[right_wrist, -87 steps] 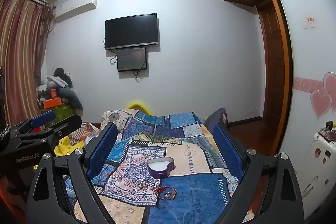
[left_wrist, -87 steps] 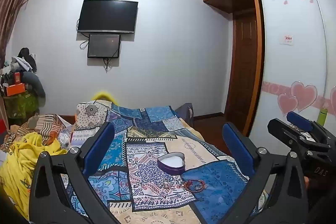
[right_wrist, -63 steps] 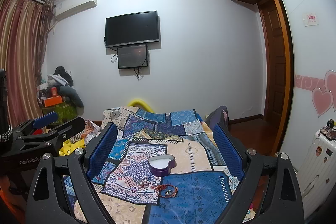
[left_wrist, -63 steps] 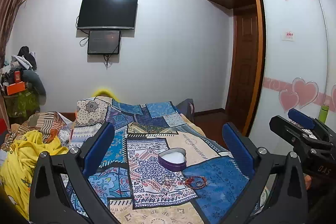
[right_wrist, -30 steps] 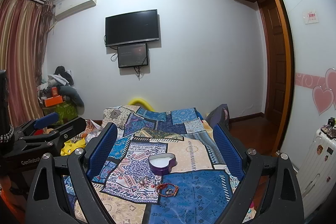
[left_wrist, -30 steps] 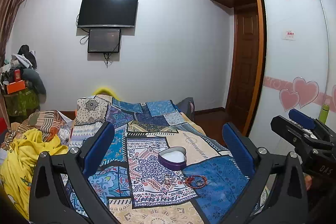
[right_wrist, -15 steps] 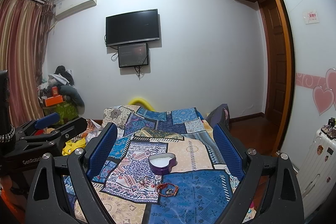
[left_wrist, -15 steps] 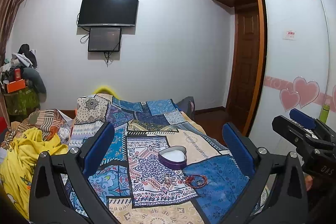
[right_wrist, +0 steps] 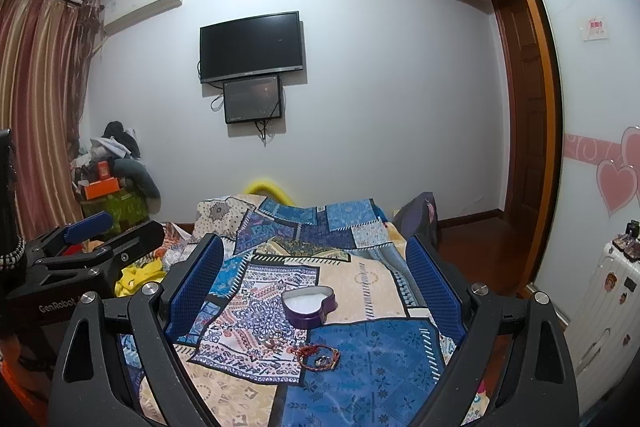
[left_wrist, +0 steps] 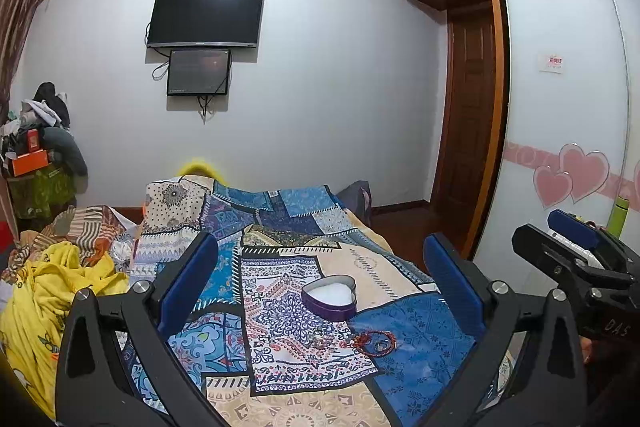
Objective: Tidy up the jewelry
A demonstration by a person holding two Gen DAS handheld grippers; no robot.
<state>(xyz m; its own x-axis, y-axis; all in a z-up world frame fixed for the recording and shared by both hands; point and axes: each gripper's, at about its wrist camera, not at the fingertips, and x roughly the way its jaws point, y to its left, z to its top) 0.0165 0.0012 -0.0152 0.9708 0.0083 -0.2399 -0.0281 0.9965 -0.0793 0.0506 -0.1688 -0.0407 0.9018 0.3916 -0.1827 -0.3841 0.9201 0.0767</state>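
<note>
Matt black plastic on the left hand-held gripper (left_wrist: 318,285), with ribbed blue rubbery pads (left_wrist: 188,285) and bright metal screws. Same on the right hand-held gripper (right_wrist: 314,287). Soft printed patchwork cloth over the bed (left_wrist: 280,227), slightly creased. At lower centre, glossy purple heart-shaped tin (left_wrist: 330,297) with a white matt lining. Just below it, a red beaded bracelet (left_wrist: 374,339), tiny shiny metal rings (right_wrist: 322,360) inside the loop. Crumpled yellow cloth (left_wrist: 44,291) lower left. Glossy black TV (right_wrist: 251,46) on smooth painted wall. Polished brown wood door (left_wrist: 472,115), right side.
</note>
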